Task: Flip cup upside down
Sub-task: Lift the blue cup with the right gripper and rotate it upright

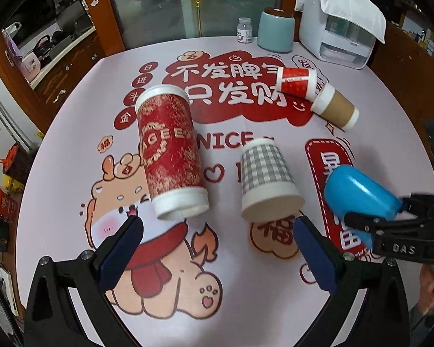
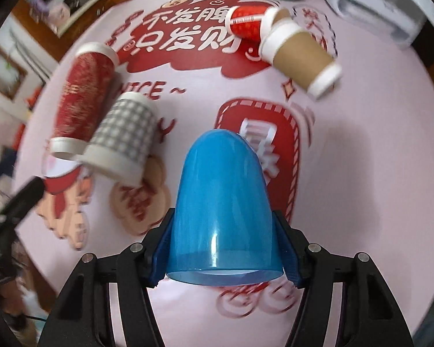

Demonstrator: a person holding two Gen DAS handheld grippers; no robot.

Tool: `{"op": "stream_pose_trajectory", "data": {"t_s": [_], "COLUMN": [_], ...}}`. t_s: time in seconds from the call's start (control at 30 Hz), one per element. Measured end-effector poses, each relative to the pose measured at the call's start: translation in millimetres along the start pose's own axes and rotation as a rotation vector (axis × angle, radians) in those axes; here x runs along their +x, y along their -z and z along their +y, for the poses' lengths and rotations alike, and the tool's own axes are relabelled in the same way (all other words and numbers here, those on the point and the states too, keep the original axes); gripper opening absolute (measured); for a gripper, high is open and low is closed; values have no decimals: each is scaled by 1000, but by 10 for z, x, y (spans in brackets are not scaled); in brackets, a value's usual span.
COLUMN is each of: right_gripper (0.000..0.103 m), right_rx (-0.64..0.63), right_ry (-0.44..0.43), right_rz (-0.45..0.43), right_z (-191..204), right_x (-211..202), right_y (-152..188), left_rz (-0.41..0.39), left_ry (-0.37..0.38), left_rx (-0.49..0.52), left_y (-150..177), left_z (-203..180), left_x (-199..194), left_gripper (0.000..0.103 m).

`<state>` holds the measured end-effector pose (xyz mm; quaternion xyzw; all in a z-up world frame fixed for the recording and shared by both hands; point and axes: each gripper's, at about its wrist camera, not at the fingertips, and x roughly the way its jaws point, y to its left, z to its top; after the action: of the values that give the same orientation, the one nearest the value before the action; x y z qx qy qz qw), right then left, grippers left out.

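The right gripper [image 2: 224,248] is clamped on a glossy blue plastic cup [image 2: 224,202], its blue-padded fingers [image 2: 162,248] pressing both sides near the rim. The cup is held off the table, closed end pointing away from the camera and open mouth toward it. In the left wrist view the same cup [image 1: 358,193] appears at the right edge, tilted, over the red panel printed on the round pink tablecloth [image 1: 390,133].

The left gripper [image 1: 217,248] holds nothing, its fingers [image 1: 121,251] spread wide above the cartoon print.

Other items on the tablecloth:
- Tall red paper cup with white rims [image 1: 170,153], on its side, mouth toward the left gripper.
- Grey-checked white paper cup [image 1: 267,179], on its side just beside the red one (contact cannot be confirmed).
- Small red-and-white paper cup [image 1: 296,82] and brown-sleeved white paper cup [image 1: 335,107], both on their sides, touching end to end.

At the far edge stand a small clear bottle [image 1: 244,30], a pale teal cylindrical container [image 1: 276,30] and a white appliance draped with a white cloth [image 1: 338,26].
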<state>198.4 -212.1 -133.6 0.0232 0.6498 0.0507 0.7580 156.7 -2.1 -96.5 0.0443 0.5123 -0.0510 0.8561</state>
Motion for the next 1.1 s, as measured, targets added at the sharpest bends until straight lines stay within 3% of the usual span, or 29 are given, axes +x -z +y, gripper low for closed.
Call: {"op": "stream_pose_trajectory", "data": {"t_s": [0.17,0.33,0.57,1.1], "right_gripper": [64,64,64,66], "right_rx": [139,241,283,271], "right_ry": [-165,-247,-216,-255], "right_rz": [14,17,-26,44], "right_z": [20,91,180,304], "right_x": [-56,-13,-35,154], "right_y": [446,797,1034,1152], "left_rz": [8,10,28,53], "left_ry": [22,40,55,73], "left_rx": [-10,-33,-35,-10], "left_y": [164,301,460,574], "left_z": [18,84,105,2], "left_x": [-72,-145,-168,-132], "left_gripper": [102,102,102,102]}}
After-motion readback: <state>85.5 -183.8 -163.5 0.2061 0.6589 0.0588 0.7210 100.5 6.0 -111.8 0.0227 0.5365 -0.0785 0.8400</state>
